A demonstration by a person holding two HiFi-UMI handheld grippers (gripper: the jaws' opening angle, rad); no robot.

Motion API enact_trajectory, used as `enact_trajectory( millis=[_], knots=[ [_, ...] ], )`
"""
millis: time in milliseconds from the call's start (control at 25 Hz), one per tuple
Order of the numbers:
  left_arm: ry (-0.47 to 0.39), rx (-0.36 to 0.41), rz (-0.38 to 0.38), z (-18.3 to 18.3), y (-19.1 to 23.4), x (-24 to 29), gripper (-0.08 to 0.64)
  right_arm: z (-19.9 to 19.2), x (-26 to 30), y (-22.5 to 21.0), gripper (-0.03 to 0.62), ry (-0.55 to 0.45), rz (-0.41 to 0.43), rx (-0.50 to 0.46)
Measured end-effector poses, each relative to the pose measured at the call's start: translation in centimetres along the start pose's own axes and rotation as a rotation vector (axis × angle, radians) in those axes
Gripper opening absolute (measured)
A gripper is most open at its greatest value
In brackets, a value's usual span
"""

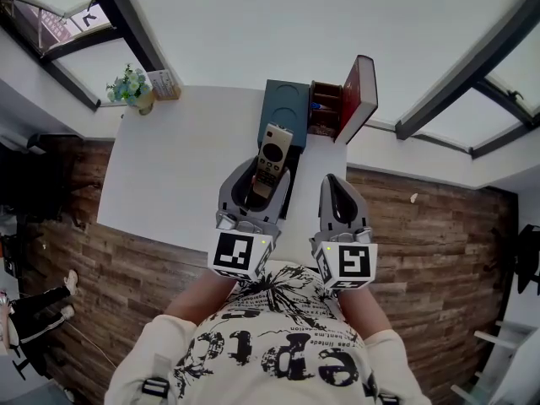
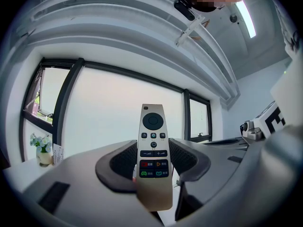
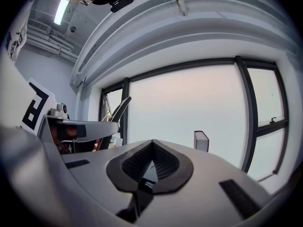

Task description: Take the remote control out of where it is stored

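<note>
the remote control [image 2: 153,150] is gripped by its lower end between the pads of the left tongs [image 2: 154,163], with the button face turned toward the camera on those tongs. it is held just in front of the storage box [image 1: 325,110], on the person's side of it, raised off the counter [image 1: 169,167] and pointing toward the box. it can be judged to be out of its storage place already, since no part of it is seen inside the box. the hold low on the body is probably chosen so that most of the remote is left free and the buttons are not pressed.

the red lid [image 1: 359,95] of the box is stood open at the box's right side, so that the wooden compartments are left exposed; small items are seen in them but cannot be identified. a teal block [image 1: 283,112] is set touching the box's left side.

the right tongs [image 3: 152,162] are closed with nothing between them, and are kept in front of the box beside the left tongs, seemingly parked out of the way.

a small pot of flowers [image 1: 131,87] is placed well to the left of the box, at the counter's far corner.
</note>
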State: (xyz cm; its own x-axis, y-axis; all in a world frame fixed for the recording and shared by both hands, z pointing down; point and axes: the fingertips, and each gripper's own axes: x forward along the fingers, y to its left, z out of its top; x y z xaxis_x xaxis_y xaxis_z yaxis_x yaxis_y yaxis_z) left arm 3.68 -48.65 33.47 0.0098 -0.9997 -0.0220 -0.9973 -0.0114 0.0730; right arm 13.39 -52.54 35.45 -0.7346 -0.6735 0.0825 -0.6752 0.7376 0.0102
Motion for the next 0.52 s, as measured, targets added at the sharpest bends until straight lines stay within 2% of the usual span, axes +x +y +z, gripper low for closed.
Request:
enact_trajectory(
  millis=[520],
  knots=[
    [0.001, -0.017, -0.021, -0.5, -0.4, 1.4, 0.218, -0.6, 0.2, -1.3, 0.002, 0.014, -0.026, 0.011]
  ],
)
